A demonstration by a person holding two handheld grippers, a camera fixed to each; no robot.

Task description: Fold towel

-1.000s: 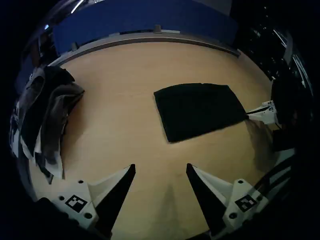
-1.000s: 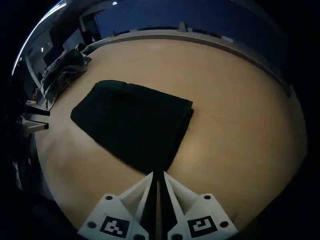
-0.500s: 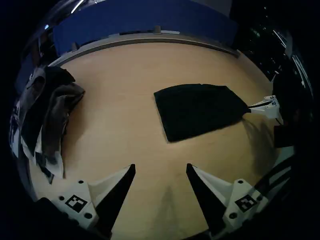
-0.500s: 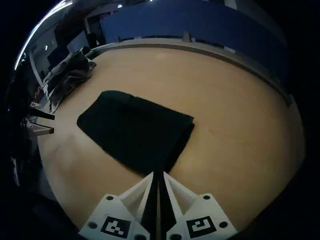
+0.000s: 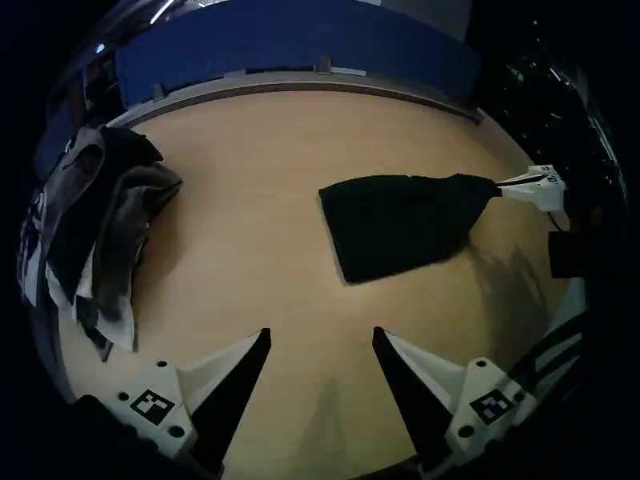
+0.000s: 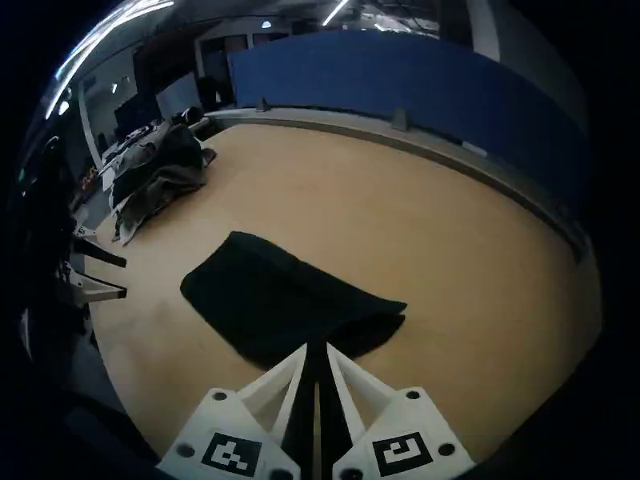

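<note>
A dark folded towel (image 5: 396,224) lies in the middle of the wooden table (image 5: 256,200). Its right corner is pulled up off the surface. That corner is pinched by my right gripper (image 5: 506,188), seen here at the far right. In the right gripper view the same towel (image 6: 280,300) stretches away from my right gripper (image 6: 318,348), whose fingers are shut on its near edge. My left gripper (image 5: 320,336) hovers open above bare table, well short of the towel, with nothing between its fingers. It also appears at the left edge as the left gripper (image 6: 96,268).
A heap of grey and dark cloths (image 5: 96,232) sits at the table's left side, seen far off as the cloth heap (image 6: 156,168). A blue partition (image 5: 288,36) runs along the table's far edge. Bare wood (image 6: 448,240) lies beyond and beside the towel.
My right gripper has risen with the towel's corner, lifting that side off the table and pulling the cloth narrower. The left gripper has stayed nearly still and open.
</note>
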